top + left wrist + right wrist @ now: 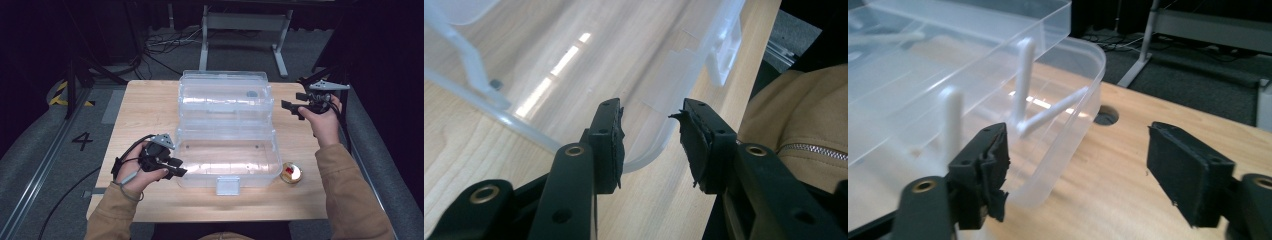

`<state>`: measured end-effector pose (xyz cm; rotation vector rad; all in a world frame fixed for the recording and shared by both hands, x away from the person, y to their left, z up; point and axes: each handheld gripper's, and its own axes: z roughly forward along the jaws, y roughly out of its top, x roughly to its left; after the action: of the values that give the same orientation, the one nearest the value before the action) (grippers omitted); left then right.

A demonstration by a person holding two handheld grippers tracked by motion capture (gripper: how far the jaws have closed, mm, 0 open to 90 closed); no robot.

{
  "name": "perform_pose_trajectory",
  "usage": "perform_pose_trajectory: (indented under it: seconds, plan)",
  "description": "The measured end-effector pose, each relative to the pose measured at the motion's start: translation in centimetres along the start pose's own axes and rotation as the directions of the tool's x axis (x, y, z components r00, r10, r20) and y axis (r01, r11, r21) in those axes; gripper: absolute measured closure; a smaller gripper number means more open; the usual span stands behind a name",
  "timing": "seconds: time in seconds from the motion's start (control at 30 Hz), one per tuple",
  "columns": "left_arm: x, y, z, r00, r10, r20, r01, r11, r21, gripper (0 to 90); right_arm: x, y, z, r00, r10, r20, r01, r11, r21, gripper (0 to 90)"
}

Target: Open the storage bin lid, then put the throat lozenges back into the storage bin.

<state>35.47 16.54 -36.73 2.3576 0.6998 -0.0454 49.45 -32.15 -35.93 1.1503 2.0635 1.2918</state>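
A clear plastic box (pixel 225 100) stands open in the middle of the wooden table (pixel 145 110). Its flat near half (pixel 227 160) reaches toward me and carries a latch tab (pixel 227 186). My left gripper (pixel 177 168) is at the near half's left front corner. In the left gripper view its jaws (pixel 651 135) stand apart, with the box's rounded rim (pixel 649 155) behind the gap and neither pad pressing on it. My right gripper (pixel 289 107) hovers just right of the far half. In the right gripper view it (pixel 1078 170) is wide open and empty, beside the box's corner (pixel 1068 150).
A small round tin (pixel 291 173) with something red inside sits on the table right of the box's near corner. A cable hole (pixel 1106 118) is cut in the tabletop behind the box. A metal frame (pixel 245 30) and cables lie on the floor beyond the table.
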Motion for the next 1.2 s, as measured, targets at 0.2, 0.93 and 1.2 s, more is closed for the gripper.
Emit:
perform_pose_trajectory:
  seconds: [0.2, 0.93, 1.2]
  plan:
    - [0.9, 0.0, -0.8, 0.9985, -0.042, -0.036, 0.041, 0.9987, -0.031, 58.9, 1.4, -1.7, -2.1, 0.9999, -0.014, -0.006, 0.014, 1.000, 0.022, 33.2]
    - [4.2, -1.0, -1.8, 0.9691, -0.185, -0.163, 0.171, 0.9803, -0.099, 54.9, 3.1, -5.5, -6.3, 0.9944, -0.023, -0.104, 0.033, 0.995, 0.094, 33.5]
    - [5.0, -1.5, -1.5, 0.9624, -0.213, -0.168, 0.202, 0.9758, -0.084, 53.5, 3.5, -5.9, -6.9, 0.9896, -0.033, -0.140, 0.060, 0.980, 0.191, 29.2]
